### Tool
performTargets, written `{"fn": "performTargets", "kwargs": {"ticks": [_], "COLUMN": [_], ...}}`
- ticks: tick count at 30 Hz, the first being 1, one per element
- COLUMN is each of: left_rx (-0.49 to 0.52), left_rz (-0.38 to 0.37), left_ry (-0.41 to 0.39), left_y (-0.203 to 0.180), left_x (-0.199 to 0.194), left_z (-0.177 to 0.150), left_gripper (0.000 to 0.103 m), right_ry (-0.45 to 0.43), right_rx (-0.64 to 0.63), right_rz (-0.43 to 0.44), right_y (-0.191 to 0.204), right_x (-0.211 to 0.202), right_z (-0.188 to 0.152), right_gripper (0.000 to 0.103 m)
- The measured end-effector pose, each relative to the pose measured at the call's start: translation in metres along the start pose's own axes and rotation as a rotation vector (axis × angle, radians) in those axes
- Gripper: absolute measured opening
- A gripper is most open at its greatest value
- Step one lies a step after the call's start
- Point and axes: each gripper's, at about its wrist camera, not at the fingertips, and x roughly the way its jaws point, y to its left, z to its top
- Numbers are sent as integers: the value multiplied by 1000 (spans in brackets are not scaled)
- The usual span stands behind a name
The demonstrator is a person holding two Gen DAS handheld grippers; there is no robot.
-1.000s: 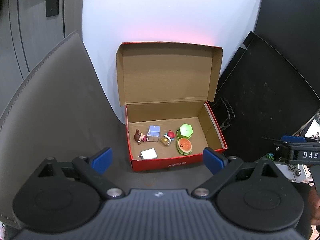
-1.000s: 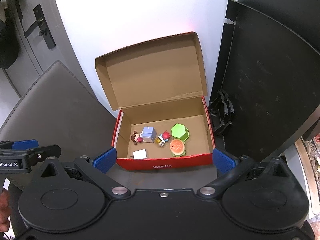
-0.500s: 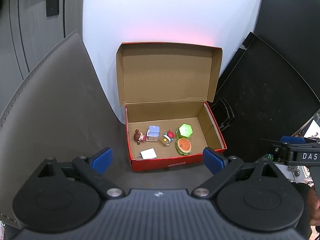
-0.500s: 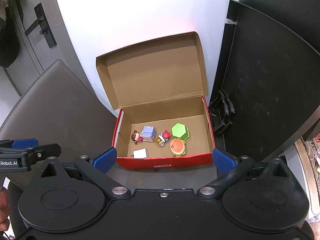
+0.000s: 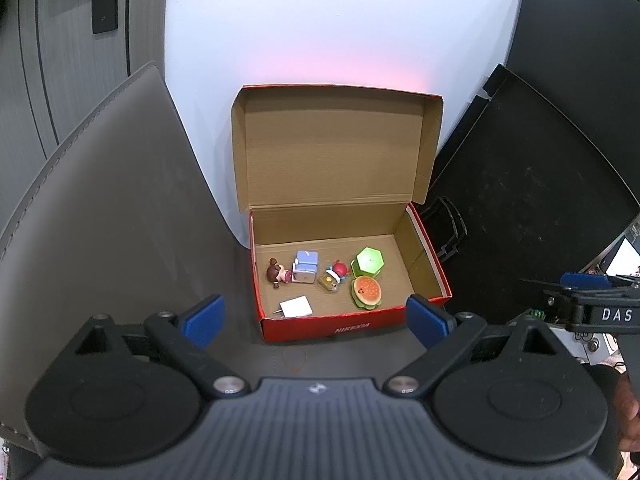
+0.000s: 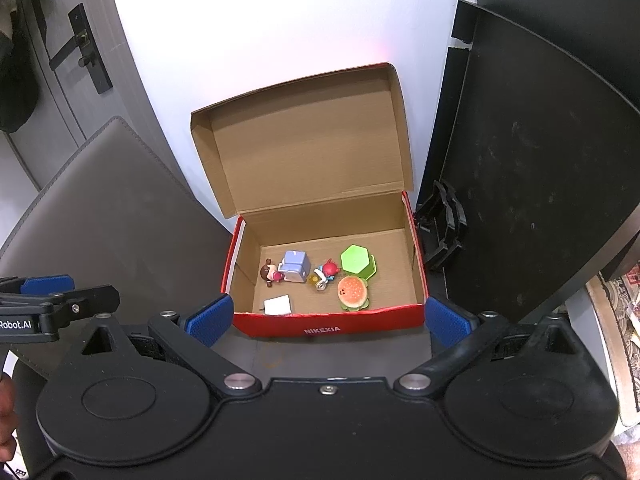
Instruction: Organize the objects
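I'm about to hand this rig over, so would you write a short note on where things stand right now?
Left tongs: open, nothing between them, held short of the red box.
Right tongs: open and empty too, just in front of the same box.
Box: lid up, resting on the grey mat.
Inside: a white charger at the front left, a small doll against a blue cube, a red figure, a green hexagon box and a burger toy.
Done: every toy in view lies in the box.
Left: probably only closing the lid.
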Motion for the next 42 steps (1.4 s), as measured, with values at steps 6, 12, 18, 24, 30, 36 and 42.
{"fn": "performTargets", "kwargs": {"ticks": [6,12,18,24,30,36,42], "left_rx": [-2,1,8,16,15,15,15], "left_rz": [0,-2,1,0,-3,-1,-2], "left_ry": [-1,-1,-8,-7,-8,-8,-8], "left_y": [-1,-2,-3,-4,-2,-2,-3], "left_x": [-2,-2,-3,-3,-3,-3,-5], "left_z": [-1,-2,-2,-3,-3,-3,-3], "left_gripper": [96,96,96,96,96,96,96], "right_ry": [3,1,3,5,4,5,9], "right_rx": [0,-1,-2,-6,-6,-7,-2], "right_rz": [-1,-2,-5,-7,-7,-7,-1], "right_y": [0,1,1,2,2,3,4], "right_x": [1,1,2,2,2,2,1], "right_z": [0,-1,-2,-4,-5,-4,-4], "right_gripper": [103,103,103,103,103,103,103]}}
